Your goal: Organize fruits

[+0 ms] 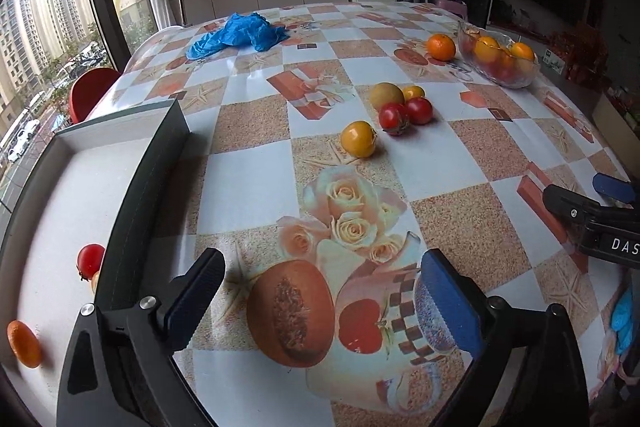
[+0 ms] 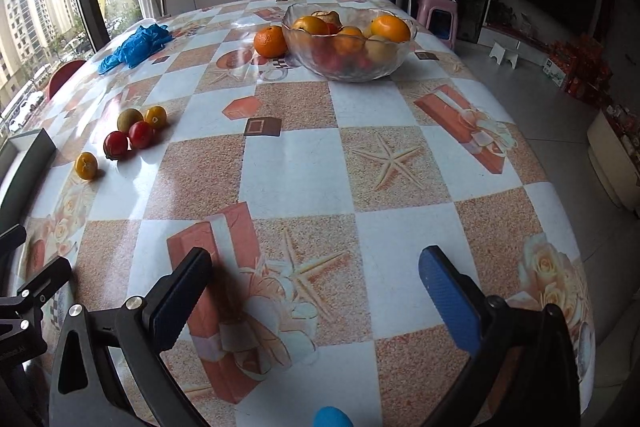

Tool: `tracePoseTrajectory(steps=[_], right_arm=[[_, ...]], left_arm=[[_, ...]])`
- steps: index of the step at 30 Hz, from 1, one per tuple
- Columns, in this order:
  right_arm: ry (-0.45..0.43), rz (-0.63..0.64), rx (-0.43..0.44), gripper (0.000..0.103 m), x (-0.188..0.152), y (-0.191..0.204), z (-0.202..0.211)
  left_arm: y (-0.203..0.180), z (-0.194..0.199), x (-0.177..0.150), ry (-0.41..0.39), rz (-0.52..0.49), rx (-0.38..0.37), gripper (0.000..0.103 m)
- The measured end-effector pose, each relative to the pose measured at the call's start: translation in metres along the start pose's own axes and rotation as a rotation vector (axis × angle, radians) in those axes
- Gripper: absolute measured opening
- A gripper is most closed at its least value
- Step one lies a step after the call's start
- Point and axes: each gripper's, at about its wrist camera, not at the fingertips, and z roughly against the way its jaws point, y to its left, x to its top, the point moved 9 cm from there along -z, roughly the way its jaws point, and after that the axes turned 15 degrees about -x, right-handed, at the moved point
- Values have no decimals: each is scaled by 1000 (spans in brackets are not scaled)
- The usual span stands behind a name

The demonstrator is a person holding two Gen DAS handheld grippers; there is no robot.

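My left gripper (image 1: 320,283) stands open over the printed tablecloth, nothing between its blue pads. Just left of it lies a dark-rimmed white tray (image 1: 132,203) holding a red tomato (image 1: 91,258) and an orange (image 1: 24,343). Farther out sit a yellow tomato (image 1: 359,139), two red tomatoes (image 1: 393,117), a brownish-green fruit (image 1: 387,95) and a small yellow one (image 1: 413,92). A loose orange (image 2: 271,41) rests beside a glass bowl (image 2: 352,73) that holds several fruits. My right gripper (image 2: 316,283) is open and empty, low over the table's near side.
Crumpled blue gloves (image 1: 236,35) lie at the far left of the table. A red chair (image 1: 90,95) stands past the left edge by the window. A pink stool (image 2: 436,15) and a cabinet are beyond the far end. The table edge drops to the floor on the right.
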Motion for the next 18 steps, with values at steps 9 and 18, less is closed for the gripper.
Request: tracePoseTrajectory(steps=[9, 18], right_arm=[[0, 0, 0, 103, 0, 1, 0], [0, 1, 0, 103, 0, 1, 0]], left_arm=[[2, -2, -3, 2, 40, -17, 102], [2, -2, -4, 3, 40, -17, 102]])
